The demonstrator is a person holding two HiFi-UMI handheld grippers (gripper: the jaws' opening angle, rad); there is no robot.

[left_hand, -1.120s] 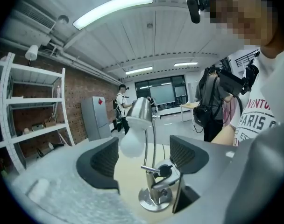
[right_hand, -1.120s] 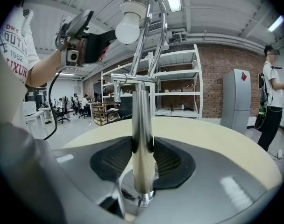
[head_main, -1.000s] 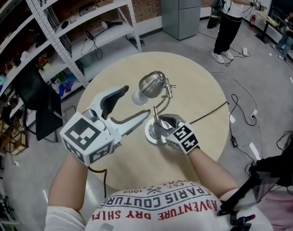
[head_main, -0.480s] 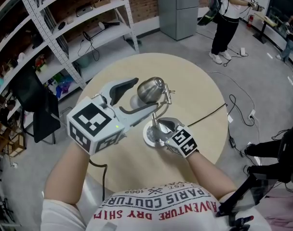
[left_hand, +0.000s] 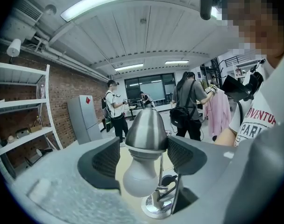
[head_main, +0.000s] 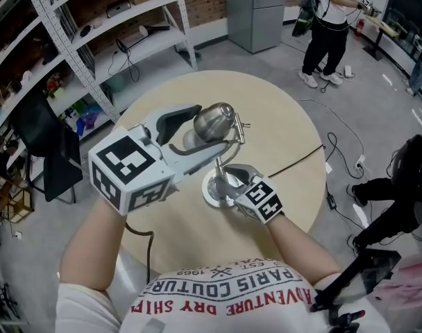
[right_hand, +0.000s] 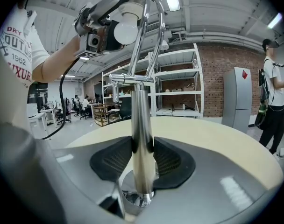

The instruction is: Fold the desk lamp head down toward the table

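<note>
The left gripper, held out on a bare forearm and tipped slightly downward, has its jaws wide and closing, with the lamp head between them but not yet pinched. The right gripper, lower and nearer the body, clamps the lamp stem.

Brushed-steel desk lamp: bell-shaped metal head with a white bulb sticking out of its mouth. The head is raised, not folded, and sits between the jaws of the closing left tongs; one pad is at the shade rim, with a gap at the other. The bulb end faces back toward those tongs. Upright chrome post clamped in the right tongs. Round base flat on the beige round worktop, directly below the right tongs.
</note>
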